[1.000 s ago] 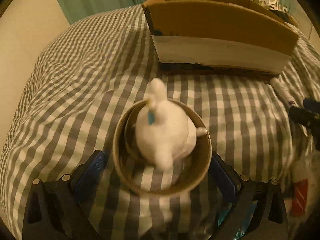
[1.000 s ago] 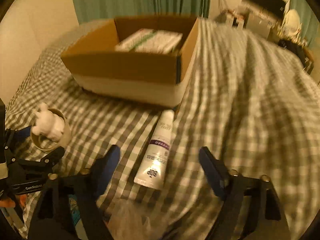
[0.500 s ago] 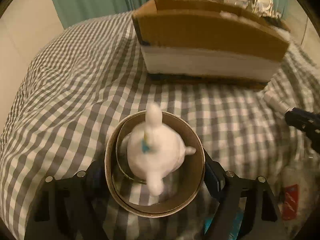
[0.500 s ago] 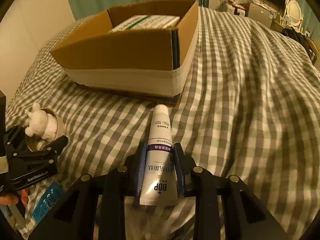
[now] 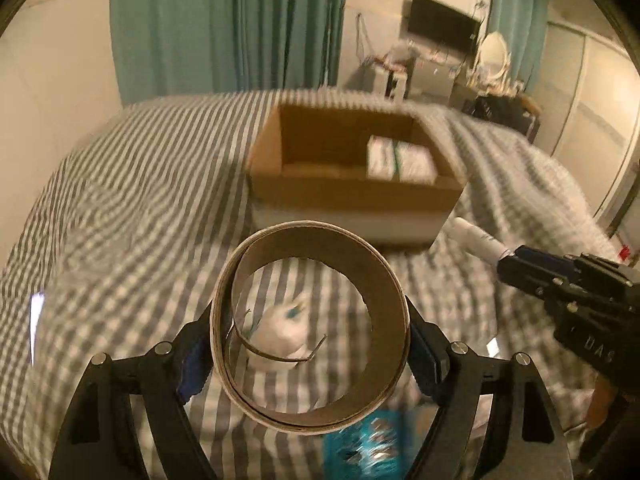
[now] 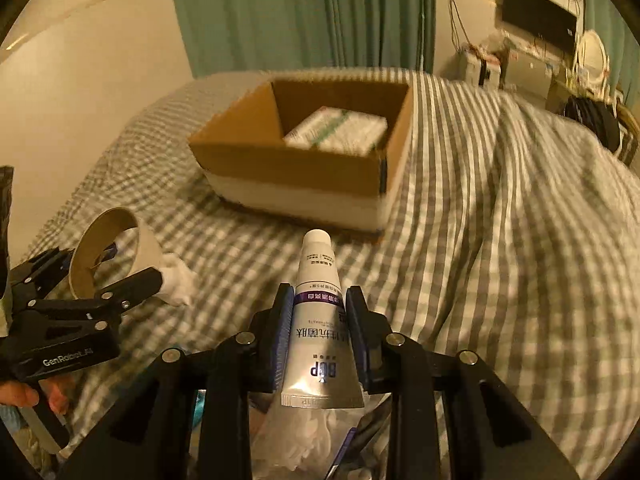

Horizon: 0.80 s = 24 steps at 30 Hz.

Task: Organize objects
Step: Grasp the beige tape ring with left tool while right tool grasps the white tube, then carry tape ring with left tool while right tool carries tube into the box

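Note:
My left gripper (image 5: pixel 310 354) is shut on a brown cardboard tape ring (image 5: pixel 380 276) and holds it above the checked bed; the ring also shows in the right wrist view (image 6: pixel 86 256). A small white plush toy (image 5: pixel 282 330) lies on the bed below, seen through the ring, and shows beside it in the right wrist view (image 6: pixel 178 282). My right gripper (image 6: pixel 320 320) is shut on a white tube (image 6: pixel 320 312) and holds it off the bed. An open cardboard box (image 6: pixel 288 168) with a white-green packet (image 6: pixel 340 130) inside stands ahead.
The checked bedspread (image 6: pixel 500 240) is rumpled on the right. A blue packet (image 5: pixel 368 448) and clear plastic (image 6: pixel 316 440) lie near the front. Teal curtains (image 5: pixel 228 28) and a cluttered desk (image 5: pixel 440 76) stand behind the bed.
My left gripper closed on the tape ring and lifted it; the plush toy stayed on the bed. My right gripper closed on the tube and raised it.

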{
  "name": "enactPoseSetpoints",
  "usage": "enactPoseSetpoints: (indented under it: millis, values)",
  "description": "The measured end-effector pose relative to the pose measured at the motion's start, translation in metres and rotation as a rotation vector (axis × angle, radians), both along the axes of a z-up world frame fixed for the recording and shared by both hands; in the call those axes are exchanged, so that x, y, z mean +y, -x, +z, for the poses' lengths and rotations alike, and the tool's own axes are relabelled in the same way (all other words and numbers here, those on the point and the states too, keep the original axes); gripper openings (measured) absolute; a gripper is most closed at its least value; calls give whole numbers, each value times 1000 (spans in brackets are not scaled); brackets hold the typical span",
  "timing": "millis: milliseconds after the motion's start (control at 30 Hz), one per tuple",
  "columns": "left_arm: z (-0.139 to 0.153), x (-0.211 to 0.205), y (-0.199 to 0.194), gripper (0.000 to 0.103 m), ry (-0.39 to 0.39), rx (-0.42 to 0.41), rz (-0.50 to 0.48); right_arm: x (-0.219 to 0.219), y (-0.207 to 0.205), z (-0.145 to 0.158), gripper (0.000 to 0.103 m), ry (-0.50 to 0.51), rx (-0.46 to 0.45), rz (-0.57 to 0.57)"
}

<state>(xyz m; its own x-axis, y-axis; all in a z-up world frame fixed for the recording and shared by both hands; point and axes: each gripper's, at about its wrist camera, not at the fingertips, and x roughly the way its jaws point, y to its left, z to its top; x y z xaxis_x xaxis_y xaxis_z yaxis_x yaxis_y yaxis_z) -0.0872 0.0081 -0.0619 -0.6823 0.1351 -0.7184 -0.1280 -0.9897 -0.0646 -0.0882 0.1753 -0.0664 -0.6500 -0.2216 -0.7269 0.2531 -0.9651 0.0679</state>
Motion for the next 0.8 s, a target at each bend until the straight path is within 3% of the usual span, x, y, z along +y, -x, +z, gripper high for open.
enactPoseSetpoints:
  millis: [100,200,367,533,800]
  values:
    - [35,5,16,83,-2,57,-41,-7,1,30,26,-8,81,23]
    - [76,17,32,83,54,160,-68,-16,6,64,26,-49,182,41]
    - [103,25,81,83,26,216,-81,-23,40,107,26,-51,275,53]
    - [88,25,137,83,24,200,-67,-24,92,116,26,14,252,48]
    - [14,27,208,83,6,24,-53,-34,187,76,26,65,96,39]
